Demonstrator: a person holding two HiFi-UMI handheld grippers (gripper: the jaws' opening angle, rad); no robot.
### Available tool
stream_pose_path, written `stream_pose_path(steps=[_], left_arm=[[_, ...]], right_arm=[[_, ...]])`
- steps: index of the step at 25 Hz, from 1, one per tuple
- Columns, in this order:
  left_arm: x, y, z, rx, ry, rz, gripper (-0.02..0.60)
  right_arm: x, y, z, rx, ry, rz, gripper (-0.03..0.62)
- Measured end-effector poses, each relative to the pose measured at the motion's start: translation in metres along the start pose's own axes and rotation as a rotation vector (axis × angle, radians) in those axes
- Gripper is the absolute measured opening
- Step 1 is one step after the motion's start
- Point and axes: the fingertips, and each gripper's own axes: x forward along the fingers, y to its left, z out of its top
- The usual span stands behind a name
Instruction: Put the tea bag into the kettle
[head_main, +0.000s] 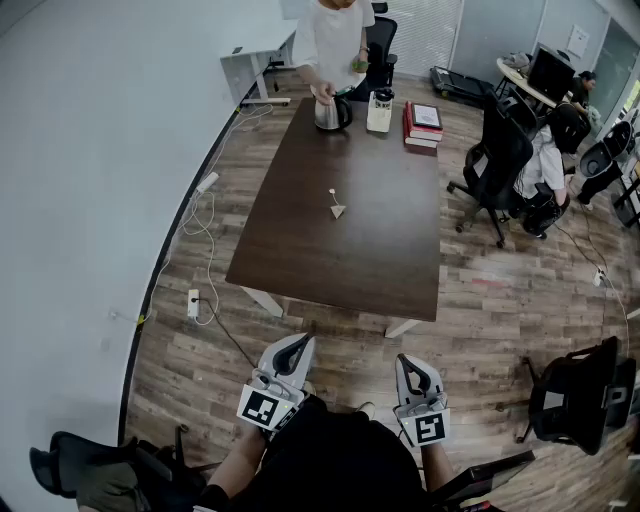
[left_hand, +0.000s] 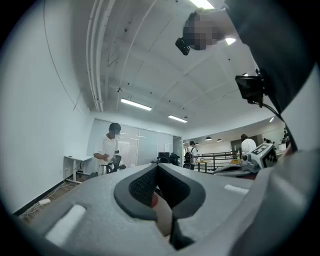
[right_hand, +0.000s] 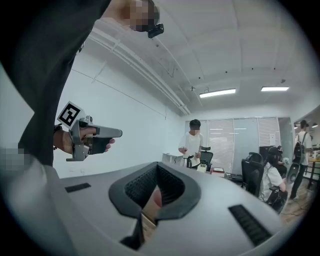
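One long dark-brown wooden table (head_main: 385, 250) lay ahead, with a white-shirted person (head_main: 330, 35) standing over the steel kettle (head_main: 331, 113) at its far end. The left gripper (head_main: 301, 344) and right gripper (head_main: 407, 361) hung short of the table, jaws closed and empty. The small pale triangular tea bag (head_main: 338, 210) sat mid-table, untouched. Pickup seemingly had not begun, and the next move needed a reach in with opened jaws.

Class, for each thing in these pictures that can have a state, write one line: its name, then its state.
tea bag: lying on the middle of the table, not in the kettle.
kettle: upright at the table's far end, a standing person has a hand at it.
left gripper: shut, empty, short of the table.
right gripper: shut, empty, short of the table.
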Motion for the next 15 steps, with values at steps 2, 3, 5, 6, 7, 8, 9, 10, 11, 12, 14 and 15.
stream_pose_path(steps=[2, 3, 5, 6, 7, 8, 9, 10, 11, 12, 14, 15], left_arm=[[-0.005, 0.009, -0.005, 0.025, 0.025, 0.017, -0.003], [-0.007, 0.012, -0.007, 0.036, 0.033, 0.023, -0.003], [-0.009, 0.019, -0.009, 0.046, 0.036, 0.029, -0.003], [-0.010, 0.022, -0.010, 0.041, 0.034, 0.032, -0.003], [-0.011, 0.025, -0.011, 0.034, 0.032, 0.036, -0.003], [-0.013, 0.028, -0.013, 0.027, 0.032, 0.038, -0.003], [-0.015, 0.030, -0.015, 0.021, 0.033, 0.039, -0.003], [-0.016, 0.032, -0.017, 0.020, 0.035, 0.038, -0.003], [-0.018, 0.033, -0.019, 0.021, 0.036, 0.035, -0.003], [-0.019, 0.035, -0.021, 0.023, 0.041, 0.033, -0.003], [-0.022, 0.040, -0.024, 0.034, 0.060, 0.034, -0.003], [-0.024, 0.044, -0.025, 0.037, 0.064, 0.037, -0.003]], right_arm=[[0.002, 0.001, 0.000, 0.017, -0.003, 0.001, 0.005], [0.003, 0.002, -0.001, 0.026, -0.005, 0.002, 0.005], [0.006, 0.005, -0.002, 0.043, -0.004, 0.008, 0.005], [0.008, 0.006, -0.003, 0.055, -0.002, 0.013, 0.006], [0.011, 0.007, -0.004, 0.066, -0.001, 0.015, 0.006], [0.014, 0.008, -0.004, 0.074, 0.001, 0.013, 0.006], [0.017, 0.009, -0.004, 0.075, 0.004, 0.010, 0.006], [0.021, 0.011, -0.005, 0.073, 0.011, 0.009, 0.006], [0.024, 0.013, -0.006, 0.069, 0.021, 0.011, 0.006], [0.028, 0.016, -0.006, 0.066, 0.029, 0.015, 0.006], [0.038, 0.022, -0.009, 0.067, 0.041, 0.021, 0.006], [0.042, 0.025, -0.012, 0.069, 0.055, 0.027, 0.006]])
